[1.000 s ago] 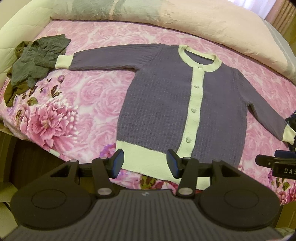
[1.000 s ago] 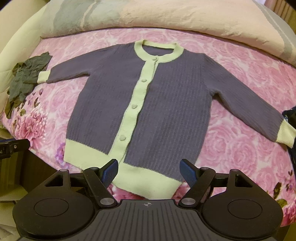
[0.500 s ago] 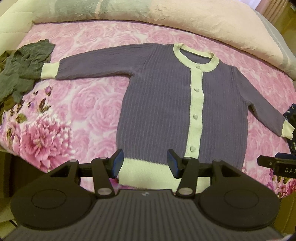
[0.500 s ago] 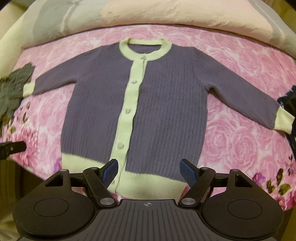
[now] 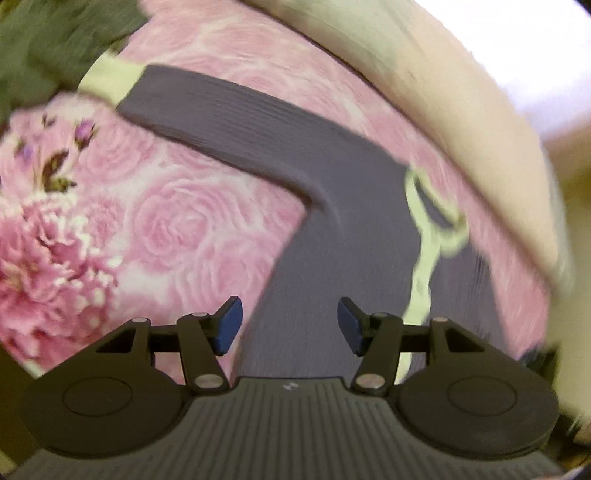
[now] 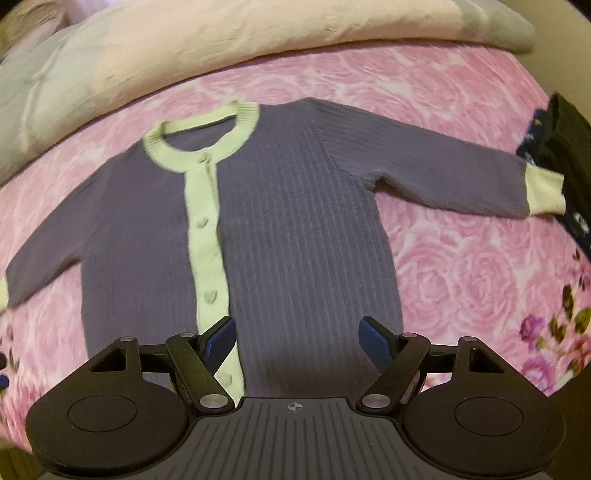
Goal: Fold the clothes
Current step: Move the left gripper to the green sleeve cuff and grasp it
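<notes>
Lying flat and front-up on the pink floral bedspread [image 6: 461, 266], the purple cardigan [image 6: 295, 229] has both sleeves spread outward and its pale green button band [image 6: 207, 236] fastened. At far left in the left wrist view, a dark green garment [image 5: 48, 40] lies bunched against the pale cuff [image 5: 107, 81] of the near sleeve. The left gripper [image 5: 290, 326] hangs above the cardigan's side edge, jaws released and grasping nothing; this view is blurred. The right gripper [image 6: 297, 341] hangs over the lower body of the cardigan, jaws likewise spread and empty. At far right, a dark patterned garment [image 6: 561, 147] touches the other cuff [image 6: 545, 194]. A pale quilt [image 6: 258, 33] runs along the bed's far side.
</notes>
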The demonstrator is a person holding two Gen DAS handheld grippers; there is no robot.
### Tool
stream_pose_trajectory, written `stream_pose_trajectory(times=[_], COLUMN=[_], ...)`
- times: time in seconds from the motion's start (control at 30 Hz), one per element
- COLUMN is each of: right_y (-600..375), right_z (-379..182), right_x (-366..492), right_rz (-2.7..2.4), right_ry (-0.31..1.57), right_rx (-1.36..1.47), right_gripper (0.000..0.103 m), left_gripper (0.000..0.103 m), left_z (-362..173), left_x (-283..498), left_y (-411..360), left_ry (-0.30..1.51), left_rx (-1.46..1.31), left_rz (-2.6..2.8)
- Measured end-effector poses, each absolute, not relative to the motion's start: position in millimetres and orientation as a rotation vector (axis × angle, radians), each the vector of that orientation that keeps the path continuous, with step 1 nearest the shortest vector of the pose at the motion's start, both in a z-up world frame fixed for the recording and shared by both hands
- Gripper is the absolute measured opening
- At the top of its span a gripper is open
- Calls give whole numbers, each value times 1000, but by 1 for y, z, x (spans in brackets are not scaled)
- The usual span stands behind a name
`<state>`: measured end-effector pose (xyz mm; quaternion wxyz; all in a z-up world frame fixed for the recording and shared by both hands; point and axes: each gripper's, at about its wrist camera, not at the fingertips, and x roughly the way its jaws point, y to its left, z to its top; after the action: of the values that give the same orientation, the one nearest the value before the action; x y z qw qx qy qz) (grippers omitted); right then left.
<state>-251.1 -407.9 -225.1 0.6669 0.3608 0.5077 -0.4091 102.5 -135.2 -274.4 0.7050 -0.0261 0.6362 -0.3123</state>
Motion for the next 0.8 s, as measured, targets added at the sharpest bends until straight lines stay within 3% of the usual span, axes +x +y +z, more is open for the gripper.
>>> stream_pose_trajectory(times=[0.27, 0.5, 0.73, 0.8], right_y=[-419, -423, -426, -427], right_z=[-274, -315, -347, -352], right_x=[-241, -238, -246, -249], right_rz=[-1061, -1099, -1119, -1113], right_ry=[1129, 1174, 1215, 1213], right_rx=[887, 864, 894, 907], right_gripper=[76, 76, 76, 76], left_gripper=[50, 46, 42, 33], left_z=[-359, -420, -449, -449], left_x=[207, 252, 266, 269], left_y=[-106, -95, -105, -110], left_ry=[1376, 1300, 1234, 1210], left_rx=[-462, -793, -853, -832], left_rz=[-463, -319, -285, -286])
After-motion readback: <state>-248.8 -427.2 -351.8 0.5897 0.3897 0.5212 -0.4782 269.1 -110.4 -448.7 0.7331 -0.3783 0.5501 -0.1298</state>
